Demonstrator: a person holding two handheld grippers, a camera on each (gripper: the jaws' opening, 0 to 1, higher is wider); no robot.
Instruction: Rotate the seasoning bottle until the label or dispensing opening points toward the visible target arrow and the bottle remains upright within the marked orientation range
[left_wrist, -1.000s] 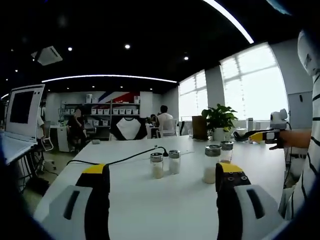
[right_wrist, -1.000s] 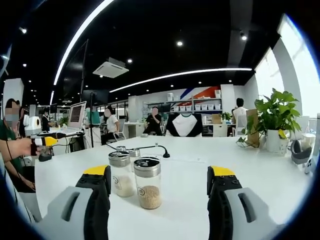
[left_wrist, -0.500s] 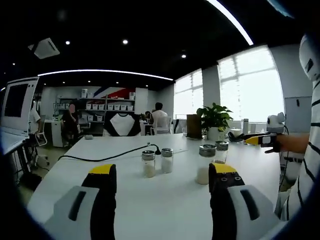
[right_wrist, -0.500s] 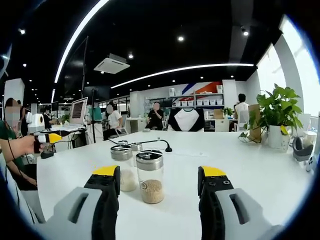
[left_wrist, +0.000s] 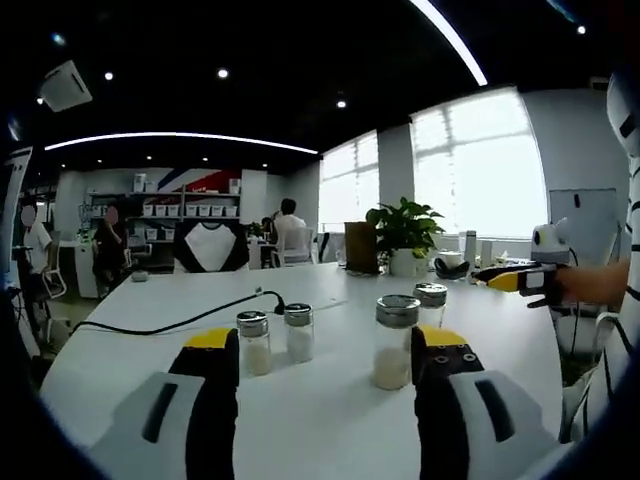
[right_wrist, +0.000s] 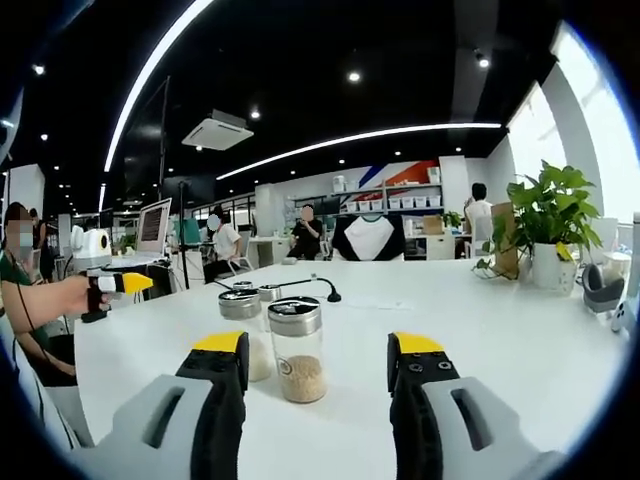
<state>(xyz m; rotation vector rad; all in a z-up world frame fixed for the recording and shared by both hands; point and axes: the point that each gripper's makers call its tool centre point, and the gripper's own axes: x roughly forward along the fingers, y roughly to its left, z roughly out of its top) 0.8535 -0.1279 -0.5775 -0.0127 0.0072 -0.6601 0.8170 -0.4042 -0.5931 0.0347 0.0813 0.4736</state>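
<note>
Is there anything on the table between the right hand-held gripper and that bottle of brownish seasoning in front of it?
No. In the right gripper view, only bare white table lies between the right hand-held gripper and the seasoning bottle; its jaws stand open.

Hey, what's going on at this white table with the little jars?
A person holds a two-jaw gripper in each hand over a white table. Four seasoning bottles with metal lids stand upright on it. The right gripper is open, with the nearest bottle, holding brownish granules, just ahead between its jaws and not gripped. The left gripper is also open, facing the bottles. Nothing is being held yet.
</note>
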